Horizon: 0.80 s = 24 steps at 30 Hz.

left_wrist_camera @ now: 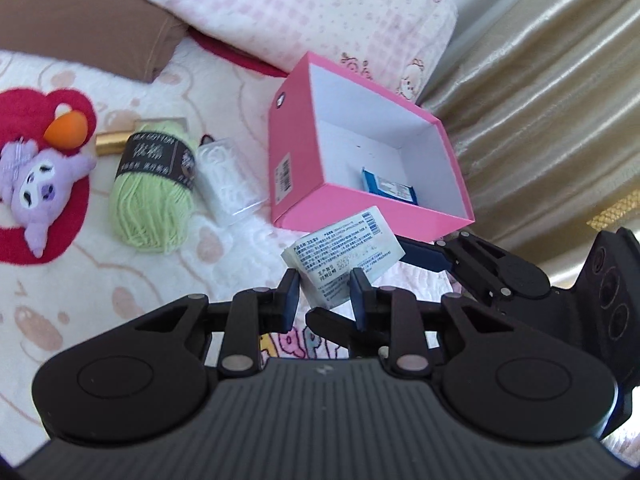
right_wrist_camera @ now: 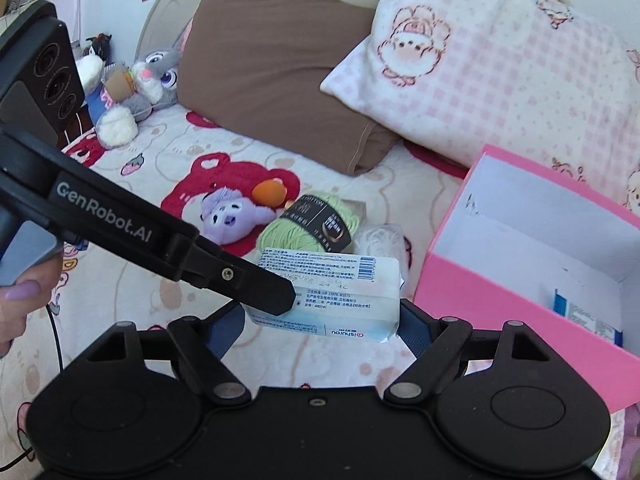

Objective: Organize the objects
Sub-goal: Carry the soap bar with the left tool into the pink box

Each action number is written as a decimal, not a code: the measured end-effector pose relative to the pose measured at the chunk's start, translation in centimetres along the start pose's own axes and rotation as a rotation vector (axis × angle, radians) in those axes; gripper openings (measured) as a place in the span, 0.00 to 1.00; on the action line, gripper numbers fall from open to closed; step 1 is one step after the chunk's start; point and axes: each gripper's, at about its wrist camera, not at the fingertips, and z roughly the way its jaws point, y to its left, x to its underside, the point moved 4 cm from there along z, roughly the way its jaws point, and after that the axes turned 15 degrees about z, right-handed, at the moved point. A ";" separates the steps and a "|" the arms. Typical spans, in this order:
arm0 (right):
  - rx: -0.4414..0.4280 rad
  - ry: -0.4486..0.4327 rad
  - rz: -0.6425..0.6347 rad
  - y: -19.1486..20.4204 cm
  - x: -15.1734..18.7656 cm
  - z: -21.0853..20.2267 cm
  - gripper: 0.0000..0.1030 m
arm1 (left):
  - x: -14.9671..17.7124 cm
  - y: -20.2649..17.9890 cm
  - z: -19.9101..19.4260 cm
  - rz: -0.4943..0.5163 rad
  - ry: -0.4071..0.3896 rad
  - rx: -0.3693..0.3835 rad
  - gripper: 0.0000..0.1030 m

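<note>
Bedspread (right_wrist_camera: 168, 160) scene | both grippers, left (left_wrist_camera: 325, 294) and right (right_wrist_camera: 322, 316), clamp tissue pack (right_wrist_camera: 340, 292) | pink box (right_wrist_camera: 500, 292) cut off at frame edge

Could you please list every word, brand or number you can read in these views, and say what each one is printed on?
"GenRobot.AI": side of the left gripper.
"isnurou", seen upside down, uncertain: edge of the tissue pack.
"COTTON", partly readable: black band on the green yarn ball.
Too small or blurred: the tissue pack's fine print and barcode, the barcode sticker on the pink box, the blue packet inside it.
</note>
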 end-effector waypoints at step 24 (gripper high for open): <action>0.084 0.058 0.167 -15.0 -5.8 2.8 0.88 | -12.2 -3.5 15.7 0.033 0.174 0.000 0.26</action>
